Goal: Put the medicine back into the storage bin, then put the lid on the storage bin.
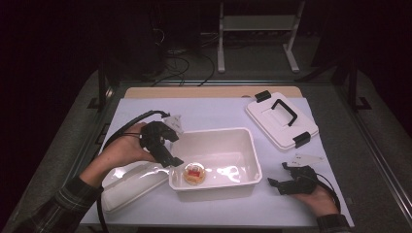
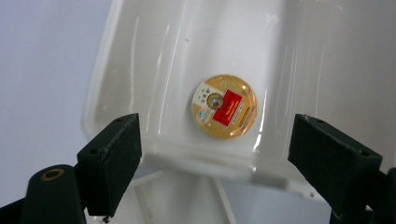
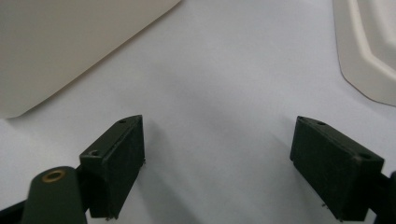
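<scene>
hovering over the near-left corner of the one white tub [image 1: 243,145], the left gripper [image 1: 167,155] spreads its jaws above a single round sealed cup [image 1: 194,174] inside; the left gripper view reveals its red label. the right gripper [image 1: 286,183], jaws apart, rests near-right. two lids: one [image 1: 279,119] far right, another [image 1: 128,184] near left.

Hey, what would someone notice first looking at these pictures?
Probably the round orange cup with a red label, lying in the near left corner of the open white bin at mid-table. The left hand-held gripper hovers open just above it, and the bin's white lid with a black handle lies at the far right.
</scene>
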Motion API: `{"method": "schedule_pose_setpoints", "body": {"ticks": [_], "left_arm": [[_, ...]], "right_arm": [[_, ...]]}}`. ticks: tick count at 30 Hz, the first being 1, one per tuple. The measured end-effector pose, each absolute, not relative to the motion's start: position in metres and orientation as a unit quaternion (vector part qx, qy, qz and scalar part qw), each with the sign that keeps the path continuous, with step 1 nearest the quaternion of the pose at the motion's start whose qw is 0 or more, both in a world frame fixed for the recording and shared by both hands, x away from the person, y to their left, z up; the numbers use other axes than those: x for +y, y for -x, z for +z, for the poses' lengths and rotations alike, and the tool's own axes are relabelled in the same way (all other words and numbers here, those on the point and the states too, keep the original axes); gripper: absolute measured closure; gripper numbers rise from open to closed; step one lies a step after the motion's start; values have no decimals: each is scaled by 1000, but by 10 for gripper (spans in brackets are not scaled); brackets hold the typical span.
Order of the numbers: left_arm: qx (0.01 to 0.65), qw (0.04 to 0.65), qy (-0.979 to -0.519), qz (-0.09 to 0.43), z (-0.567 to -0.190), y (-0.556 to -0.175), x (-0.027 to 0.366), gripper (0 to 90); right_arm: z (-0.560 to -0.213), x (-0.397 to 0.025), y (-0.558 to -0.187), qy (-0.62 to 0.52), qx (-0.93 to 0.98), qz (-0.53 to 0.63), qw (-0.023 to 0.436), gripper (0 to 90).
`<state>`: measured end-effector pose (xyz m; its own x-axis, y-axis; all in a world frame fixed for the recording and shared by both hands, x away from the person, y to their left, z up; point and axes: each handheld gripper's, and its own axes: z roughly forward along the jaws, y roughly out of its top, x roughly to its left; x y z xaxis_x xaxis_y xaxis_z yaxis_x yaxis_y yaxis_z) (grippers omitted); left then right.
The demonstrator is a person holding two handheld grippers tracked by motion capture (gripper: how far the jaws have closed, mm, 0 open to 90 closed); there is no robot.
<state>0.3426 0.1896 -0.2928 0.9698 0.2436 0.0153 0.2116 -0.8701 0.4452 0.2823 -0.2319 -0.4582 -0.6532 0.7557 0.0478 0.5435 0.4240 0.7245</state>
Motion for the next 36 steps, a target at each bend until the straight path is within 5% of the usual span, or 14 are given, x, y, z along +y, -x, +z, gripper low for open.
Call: {"method": "schedule_pose_setpoints", "body": {"ticks": [16,36], "left_arm": [[197,232,-951,60,-294,-336,262,141],[290,211,-932,51,-358,-339,324,200]], "right_arm": [[-458,-232,-282,-390,832,368,145,171],[-458,-232,-282,-390,832,366,147,171]]}}
